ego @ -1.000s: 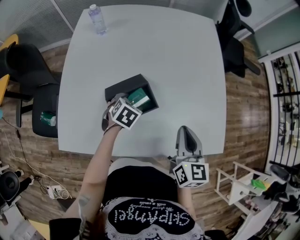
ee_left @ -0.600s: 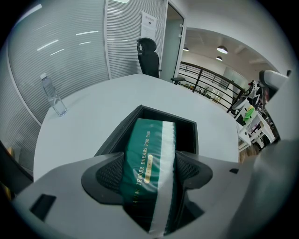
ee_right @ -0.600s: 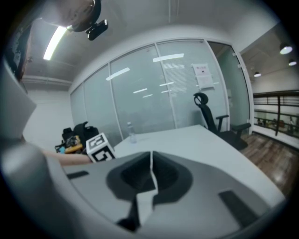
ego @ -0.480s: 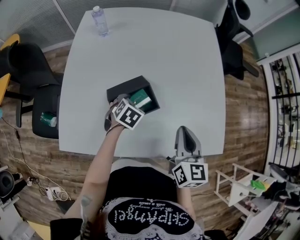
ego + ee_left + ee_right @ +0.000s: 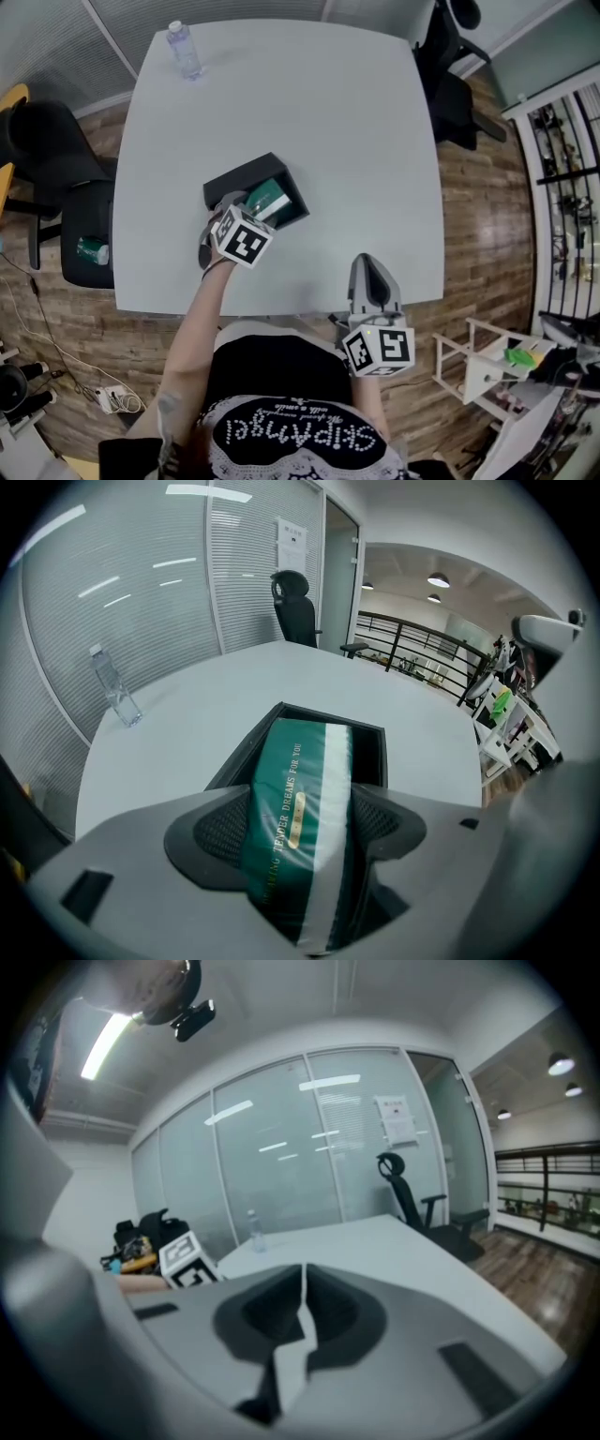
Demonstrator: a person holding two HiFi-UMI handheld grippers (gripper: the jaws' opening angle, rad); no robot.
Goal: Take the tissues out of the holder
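A green and white tissue pack [image 5: 305, 799] lies tilted, its far end in the black open holder [image 5: 370, 733] and its near end between my left jaws. My left gripper [image 5: 302, 832] is shut on the pack. In the head view the left gripper [image 5: 251, 208] sits at the holder's [image 5: 234, 182] near edge, with the tissue pack [image 5: 268, 199] showing beyond it. My right gripper [image 5: 372, 274] rests at the table's near edge, shut and empty, well to the right of the holder. The right gripper [image 5: 302, 1321] shows its jaws closed together.
A water bottle [image 5: 183, 49] stands at the far left of the white table [image 5: 356, 141]; the bottle [image 5: 114, 688] also shows in the left gripper view. Black office chairs [image 5: 66, 187] stand to the left, and another chair [image 5: 450, 75] at the far right.
The head view has shifted slightly, so everything sits a little further left in the frame. The left gripper stays on the tissue pack at the holder. The right gripper has not moved.
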